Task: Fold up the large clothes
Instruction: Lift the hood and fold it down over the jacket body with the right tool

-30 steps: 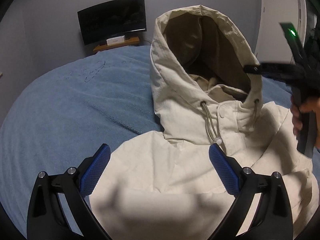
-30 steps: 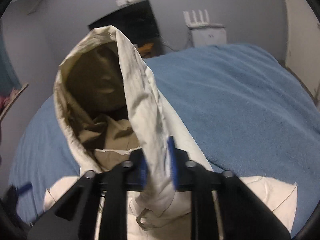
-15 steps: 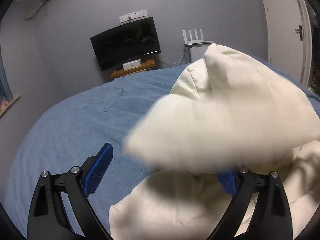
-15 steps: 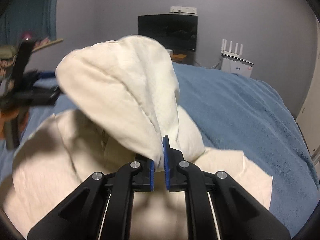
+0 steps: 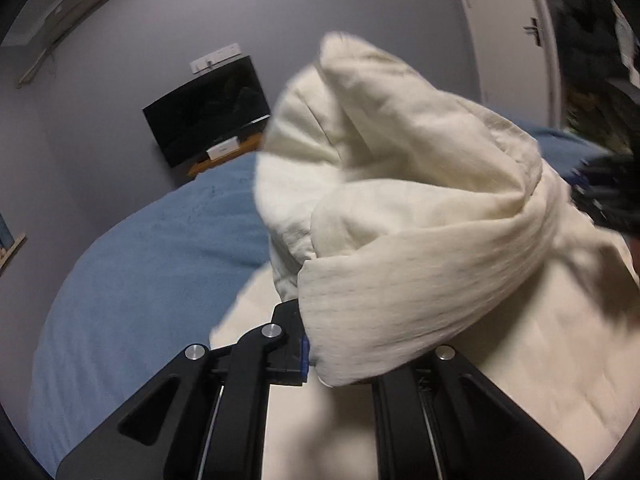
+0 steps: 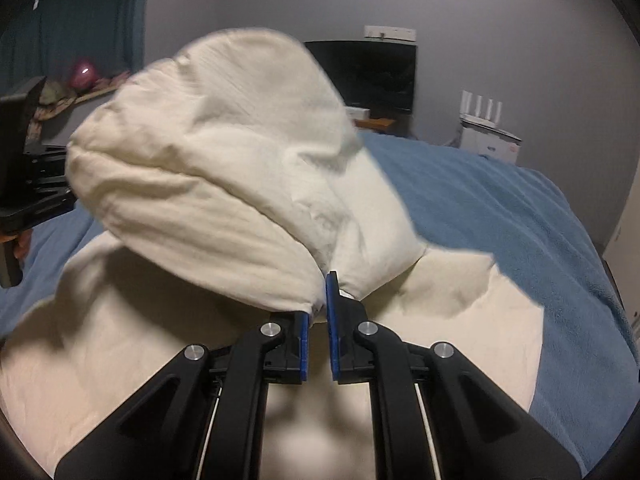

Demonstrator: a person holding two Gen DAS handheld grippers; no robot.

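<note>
Right gripper (image 6: 319, 326) pinching cream hood (image 6: 224, 184) edge. Left gripper (image 5: 340, 344) pinching other hood edge. Blue blanket (image 6: 500, 216) wide, bare on right.

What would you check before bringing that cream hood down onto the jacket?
1. Right gripper pinching the hood: ok, cloth sits between its nearly closed blue pads.
2. Left gripper holding the hood's other edge: ok, its fingers are drawn together and cloth covers the tips, though the contact itself is hidden.
3. Hood lifted off the jacket body: ok, it hangs above it.
4. Jacket body lying flat below: cannot tell, blurred and partly hidden by the hood.
5. Jacket resting on the blue blanket: ok.
6. Drawstrings tucked clear: cannot tell, none visible.
</note>
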